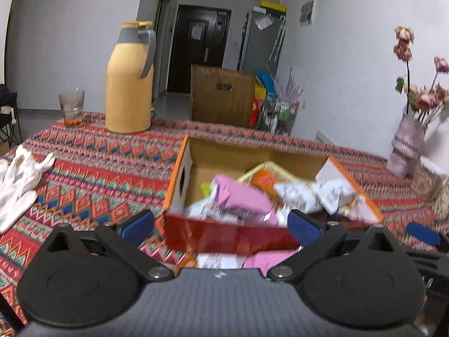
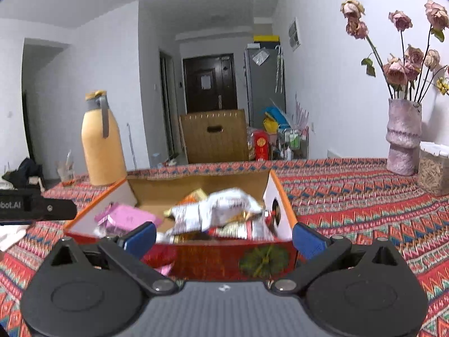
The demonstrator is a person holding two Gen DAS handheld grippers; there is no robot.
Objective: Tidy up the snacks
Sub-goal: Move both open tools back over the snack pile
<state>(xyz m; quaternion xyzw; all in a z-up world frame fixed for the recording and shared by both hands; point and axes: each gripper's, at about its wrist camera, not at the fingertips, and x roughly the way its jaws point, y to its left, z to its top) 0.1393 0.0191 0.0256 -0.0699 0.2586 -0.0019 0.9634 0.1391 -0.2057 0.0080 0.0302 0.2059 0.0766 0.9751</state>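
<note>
Nearest to you, your left tool (image 1: 220, 224) stands wide open with nothing between its blue pads, and just beneath and ahead of it a flat pink snack packet (image 1: 268, 259) lies on the patterned woven cloth of the surface (image 1: 92, 168), outside the box and close against its near red wall. Your right tool (image 2: 223, 237) is equally wide open and holds nothing; below its left pad only a small pink corner shows in that view, likely the same packet.

The move turns on this: the stray packet sits between your left tool and the box, so the left is the nearer one. Its long axis seems to run roughly along the box wall, though the tool body hides most of it.

Directly ahead of both tools stands the open orange-and-white cardboard box (image 1: 179, 179), its near wall crossing the gap of each. Inside it you have a pink foil packet (image 1: 241, 199) toward the left, white crinkled wrappers (image 2: 219, 210) toward the right, and an orange packet (image 1: 263, 181) behind; all are blurred.

Farther back on the surface stand a yellow thermos jug (image 1: 129, 84) and a pink vase of dried roses (image 2: 402, 137).
</note>
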